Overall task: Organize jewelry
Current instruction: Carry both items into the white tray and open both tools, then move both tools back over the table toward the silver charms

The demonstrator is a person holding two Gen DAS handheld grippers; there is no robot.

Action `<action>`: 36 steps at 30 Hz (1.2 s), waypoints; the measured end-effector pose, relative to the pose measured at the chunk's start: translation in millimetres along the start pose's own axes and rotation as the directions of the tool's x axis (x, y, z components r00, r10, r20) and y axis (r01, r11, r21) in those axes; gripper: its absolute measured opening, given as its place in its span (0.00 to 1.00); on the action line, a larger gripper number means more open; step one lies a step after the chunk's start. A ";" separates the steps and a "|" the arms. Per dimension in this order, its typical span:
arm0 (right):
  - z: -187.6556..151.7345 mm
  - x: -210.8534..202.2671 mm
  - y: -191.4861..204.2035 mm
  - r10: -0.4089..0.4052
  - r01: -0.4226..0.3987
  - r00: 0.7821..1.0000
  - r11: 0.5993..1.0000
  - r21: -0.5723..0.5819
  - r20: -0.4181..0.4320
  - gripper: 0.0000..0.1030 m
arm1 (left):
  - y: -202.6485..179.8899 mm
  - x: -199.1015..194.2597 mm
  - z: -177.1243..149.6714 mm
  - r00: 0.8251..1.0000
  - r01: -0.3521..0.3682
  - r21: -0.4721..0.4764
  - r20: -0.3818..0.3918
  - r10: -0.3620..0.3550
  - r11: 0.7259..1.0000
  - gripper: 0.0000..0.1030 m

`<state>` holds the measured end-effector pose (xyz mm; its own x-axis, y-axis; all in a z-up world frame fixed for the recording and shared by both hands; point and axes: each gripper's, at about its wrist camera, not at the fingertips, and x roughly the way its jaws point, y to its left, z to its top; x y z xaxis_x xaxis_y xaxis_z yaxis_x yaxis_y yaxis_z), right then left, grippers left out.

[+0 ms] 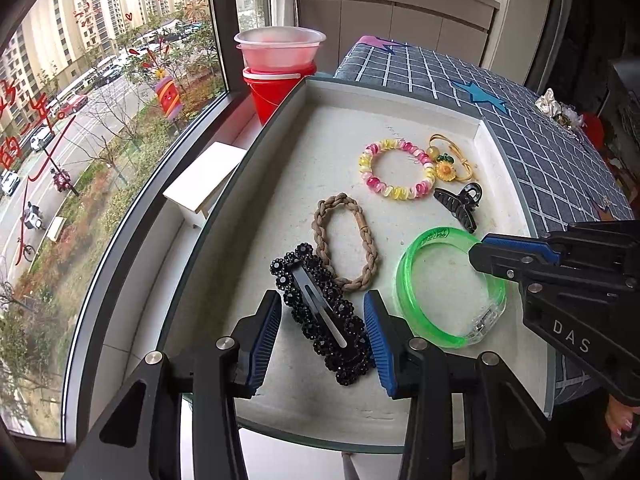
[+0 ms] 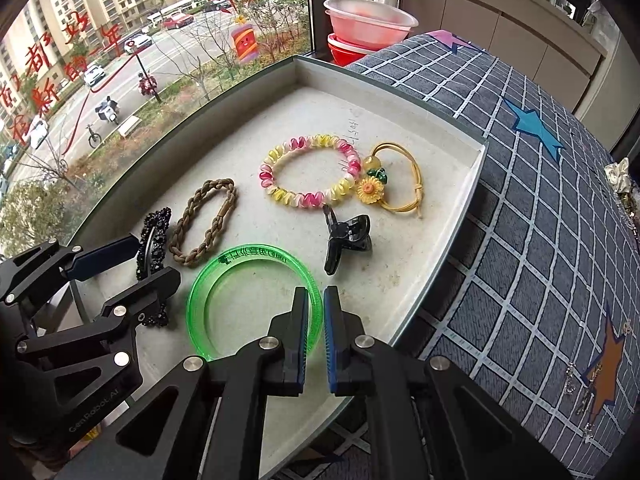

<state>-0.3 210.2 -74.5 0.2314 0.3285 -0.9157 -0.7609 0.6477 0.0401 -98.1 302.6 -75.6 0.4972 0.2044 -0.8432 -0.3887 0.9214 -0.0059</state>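
A shallow grey-rimmed tray holds the jewelry. A black beaded hair clip lies on its floor between the pads of my left gripper, which stands open around it with the pads close to its sides. My right gripper is shut on the wall of a clear green bangle. Further in lie a brown braided hair tie, a pink-and-yellow bead bracelet, a yellow sunflower hair tie and a black claw clip.
The tray rests on a grey checked cloth with star patches. Stacked red and clear bowls stand behind the tray by the window. A small white stool stands left of the tray. A hand shows at the lower right.
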 end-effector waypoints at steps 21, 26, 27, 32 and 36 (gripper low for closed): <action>-3.0 -44.4 -25.0 0.039 -0.053 0.990 0.994 0.099 0.139 0.55 | -12.0 -28.1 7.9 0.995 -0.044 0.028 0.090 0.041 0.999 0.94; -14.3 -62.1 -48.2 0.025 -0.052 0.984 0.987 0.152 0.177 0.61 | -25.7 -37.8 11.7 0.993 -0.030 0.058 0.115 0.023 0.998 0.94; -17.9 -65.9 -53.7 0.022 -0.052 0.983 0.985 0.164 0.183 0.63 | -29.8 -39.2 12.5 0.993 -0.025 0.068 0.119 0.017 0.997 0.99; -40.6 -84.7 -89.5 -0.008 -0.043 0.978 0.970 0.238 0.210 0.77 | -57.3 -46.3 16.7 0.991 0.012 0.121 0.127 -0.027 0.993 1.00; -65.4 -96.1 -123.5 -0.037 -0.031 0.977 0.950 0.312 0.208 0.82 | -90.7 -53.2 22.6 0.989 0.042 0.176 0.132 -0.066 0.983 1.00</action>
<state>31.8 53.8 -17.6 0.3802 0.4401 -0.8135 -0.5405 0.8195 0.1907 -71.8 215.7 -18.0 0.6194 0.1850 -0.7630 -0.2247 0.9730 0.0535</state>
